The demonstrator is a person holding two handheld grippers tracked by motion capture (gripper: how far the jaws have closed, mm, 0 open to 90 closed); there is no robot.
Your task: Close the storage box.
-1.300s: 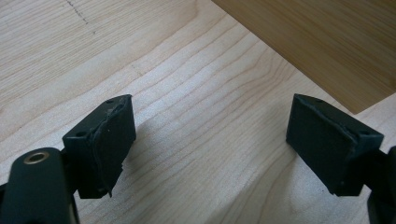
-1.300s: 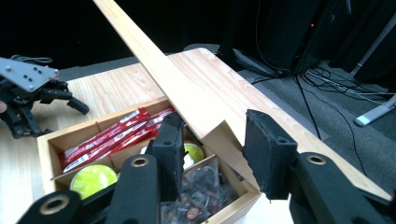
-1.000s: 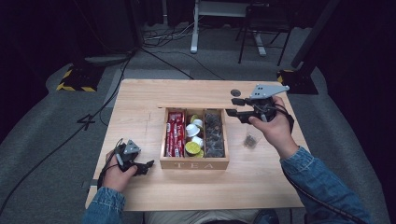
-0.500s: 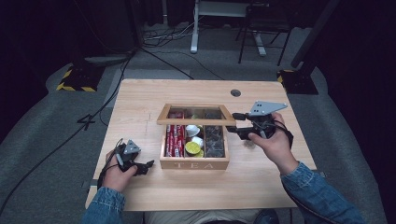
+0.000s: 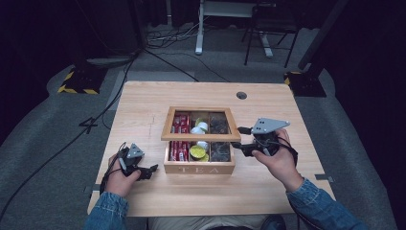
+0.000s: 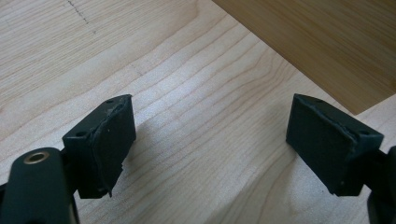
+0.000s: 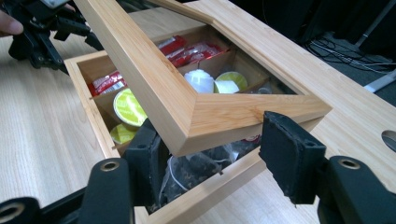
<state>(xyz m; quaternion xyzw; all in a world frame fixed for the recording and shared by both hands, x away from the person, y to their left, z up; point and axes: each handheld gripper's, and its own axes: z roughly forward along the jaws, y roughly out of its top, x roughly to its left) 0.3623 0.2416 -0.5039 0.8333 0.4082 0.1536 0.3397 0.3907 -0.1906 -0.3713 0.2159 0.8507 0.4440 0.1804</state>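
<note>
A wooden tea box (image 5: pixel 198 168) marked TEA stands mid-table, with red sachets (image 5: pixel 178 148), yellow-green and white capsules (image 5: pixel 196 152) and dark tea bags (image 5: pixel 220 151) inside. Its glass-framed lid (image 5: pixel 200 137) hangs tilted, half lowered over the compartments. My right gripper (image 5: pixel 241 140) is at the lid's right front corner. Its jaws have just been opening, and the lid (image 7: pixel 154 88) corner lies between them (image 7: pixel 215 149) without the pads pressing on it. My left gripper (image 5: pixel 146 171) rests open on the table by the box's left front corner, nothing between its pads (image 6: pixel 210 140).
A round cable hole (image 5: pixel 242 95) sits in the table's far right part. The box's side wall (image 6: pixel 327 42) is just beyond the left gripper. Bare tabletop (image 5: pixel 143 110) lies on all sides of the box. Desk legs, a chair and cables stand on the floor beyond.
The lid has swung down from raised to half lowered over the box. The right gripper came down and toward the person with it, its jaws wider. The left hand stayed put.
</note>
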